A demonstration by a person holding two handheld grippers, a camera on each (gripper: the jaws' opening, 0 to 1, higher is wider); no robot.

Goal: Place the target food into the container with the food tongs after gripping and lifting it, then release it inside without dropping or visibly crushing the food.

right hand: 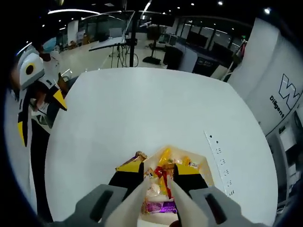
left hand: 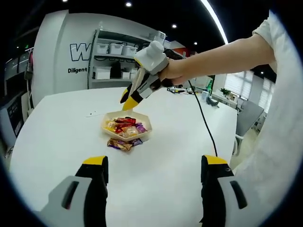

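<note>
- Left hand-held gripper (left hand: 155, 166): jaws spread wide, nothing between them, held low over the bare white table (left hand: 57, 137), well short of the bowl (left hand: 128, 134).
- Same gripper seen at the left edge of the right gripper view (right hand: 41, 109), apart from the bowl.
- Right hand-held gripper (left hand: 128, 100): gripped by a hand (left hand: 174, 72), angled down, yellow tips close together just above the bowl's far rim; from this side cannot tell whether touching it.
- In the right gripper view, right hand-held gripper (right hand: 158, 174) carrying tongs (right hand: 156, 198), two pale arms running forward between the jaws and narrowing toward the snacks (right hand: 163, 177).
- Tong arms drawn near each other but a gap left; cannot tell whether any packet pinched.
- Bowl: pale, hexagonal, on the table, piled with wrapped snacks in red, yellow, purple.
- One packet (left hand: 120, 144) lying on the table outside, touching the bowl's near side.
- Black cable (left hand: 204, 118) trailing across the table from the hand.
</note>
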